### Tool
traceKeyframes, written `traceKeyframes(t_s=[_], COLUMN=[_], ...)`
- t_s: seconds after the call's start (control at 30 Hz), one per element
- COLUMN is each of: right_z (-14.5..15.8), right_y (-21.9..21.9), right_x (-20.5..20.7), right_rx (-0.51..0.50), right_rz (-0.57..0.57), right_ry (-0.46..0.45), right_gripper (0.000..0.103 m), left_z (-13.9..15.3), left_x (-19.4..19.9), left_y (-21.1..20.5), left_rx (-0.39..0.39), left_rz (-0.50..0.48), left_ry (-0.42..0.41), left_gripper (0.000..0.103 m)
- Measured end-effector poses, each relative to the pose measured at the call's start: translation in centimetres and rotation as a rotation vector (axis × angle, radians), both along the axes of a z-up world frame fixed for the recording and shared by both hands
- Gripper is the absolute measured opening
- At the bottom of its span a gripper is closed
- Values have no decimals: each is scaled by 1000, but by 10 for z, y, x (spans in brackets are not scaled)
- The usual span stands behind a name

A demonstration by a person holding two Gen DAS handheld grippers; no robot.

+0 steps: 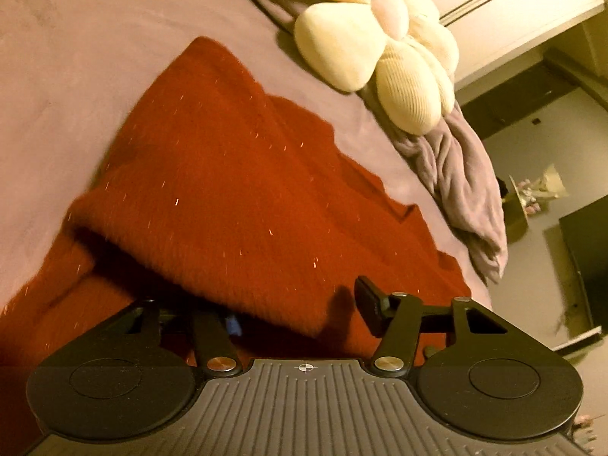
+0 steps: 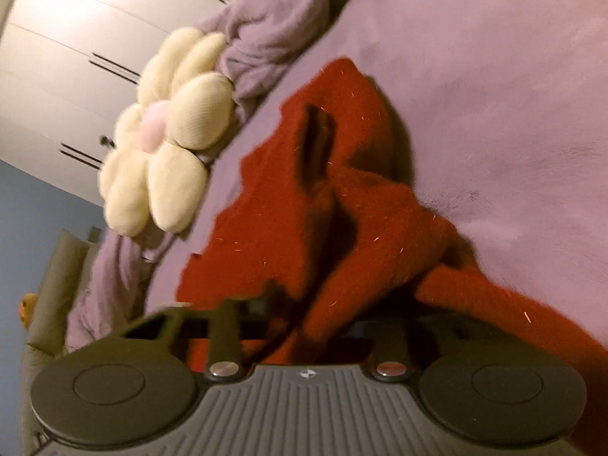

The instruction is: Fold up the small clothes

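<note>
A red fuzzy knit garment (image 1: 235, 190) lies on the mauve bed cover (image 1: 76, 76), partly folded over itself. My left gripper (image 1: 300, 313) is at its near edge with its jaws wide apart; the right finger (image 1: 370, 304) shows, the left finger is hidden under a fold of cloth. In the right wrist view the same garment (image 2: 342, 209) is bunched and raised. My right gripper (image 2: 315, 323) is buried in the red cloth, and its fingertips are hidden by it.
A cream flower-shaped cushion (image 1: 380, 49) lies at the bed's far side, also in the right wrist view (image 2: 163, 159). A rumpled mauve blanket (image 1: 456, 174) runs along the bed edge. White wardrobe doors (image 2: 76, 57) stand beyond. A dark cabinet (image 1: 585, 258) is off the bed.
</note>
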State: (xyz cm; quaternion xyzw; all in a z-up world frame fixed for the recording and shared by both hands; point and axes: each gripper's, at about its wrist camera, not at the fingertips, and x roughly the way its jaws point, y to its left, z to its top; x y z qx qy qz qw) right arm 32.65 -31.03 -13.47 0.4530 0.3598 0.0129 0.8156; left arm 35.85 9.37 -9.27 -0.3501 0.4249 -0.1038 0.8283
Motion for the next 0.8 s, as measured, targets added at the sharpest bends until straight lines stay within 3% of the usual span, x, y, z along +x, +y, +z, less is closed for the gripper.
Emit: traceKeyframes(t_s=[0.07,0.17,0.3,0.37,0.4,0.57,0.73,0.8], right_z=[12,22,2,2,5,34,47,58], right_y=[-2,0,5,0,-4,-27,-30,-27], right_x=[4,13,17,7,-1,-44,-36,-38], right_rx=[-35,-143,-194,-177,-161,-153,-194,-201], right_rz=[-25,-54,16,61,68,0,-22,-23], right_ry=[-61,-170,-80,-93,-100,-172,-142,-172], right_gripper=[14,14,15,18,23,29,31,31], left_z=[2,3,-6,-4,-2,15,20,22], left_x=[6,7,-5,-13,-18,-38,-38,-40], left_y=[-1,-5,0,9,13,33,33,35], left_rx=[35,105,133,129,128,162,186,193], left_rz=[15,25,8,-6,-10,28,76,78], left_ry=[-22,-81,-88,-89,-89,-92,-42,-46], left_gripper=[46,46,50,51,53,56,56,57])
